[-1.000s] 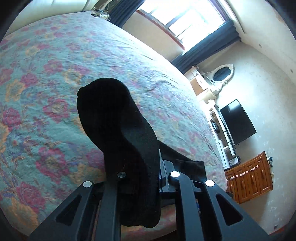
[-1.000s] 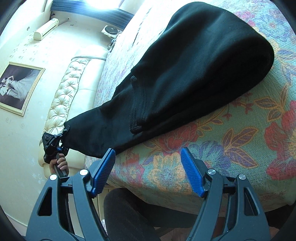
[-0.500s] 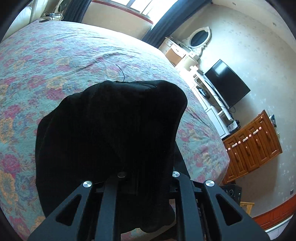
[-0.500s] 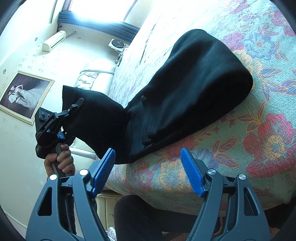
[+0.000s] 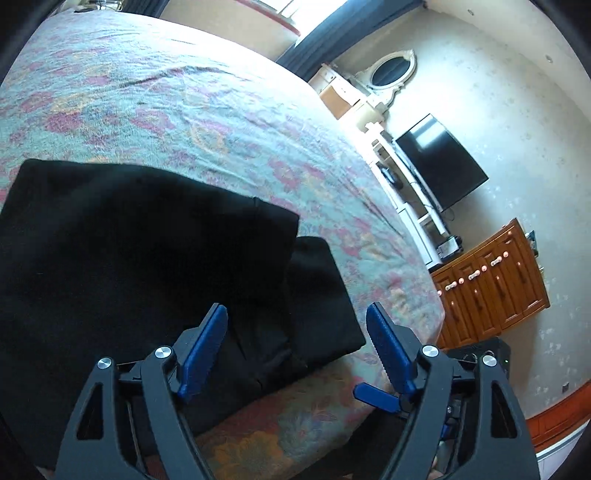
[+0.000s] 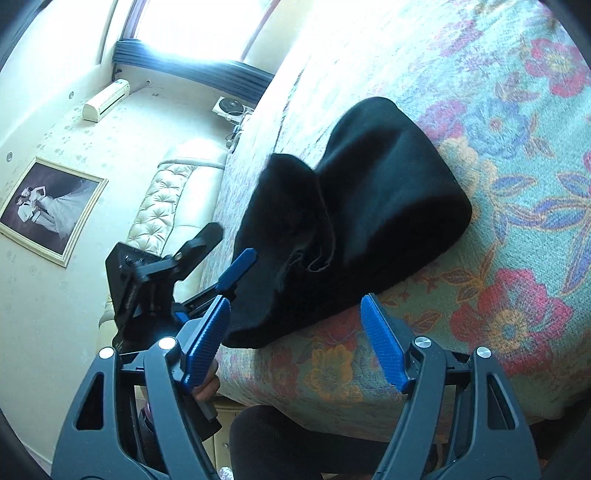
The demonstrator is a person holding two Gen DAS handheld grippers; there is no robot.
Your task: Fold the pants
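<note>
The black pants point(image 5: 147, 251) lie folded in a thick bundle on the floral bedspread point(image 5: 221, 122), near the bed's front edge. My left gripper point(image 5: 295, 347) is open and empty, its blue pads just above the bundle's near end. In the right wrist view the pants point(image 6: 362, 206) show as a doubled-over heap. My right gripper point(image 6: 295, 339) is open and empty, just short of the bundle's near edge. The left gripper point(image 6: 221, 254) shows there too, open, beside the bundle's left end.
A wooden cabinet point(image 5: 491, 284), a wall TV point(image 5: 439, 162) and a white dresser with an oval mirror point(image 5: 388, 74) stand past the bed's right side. A tufted headboard point(image 6: 166, 199), a framed photo point(image 6: 48, 206) and a window point(image 6: 199, 29) are on the left.
My left gripper carried the held end of the pants over onto the rest of the bundle, then opened and let go. The right gripper stayed open.
</note>
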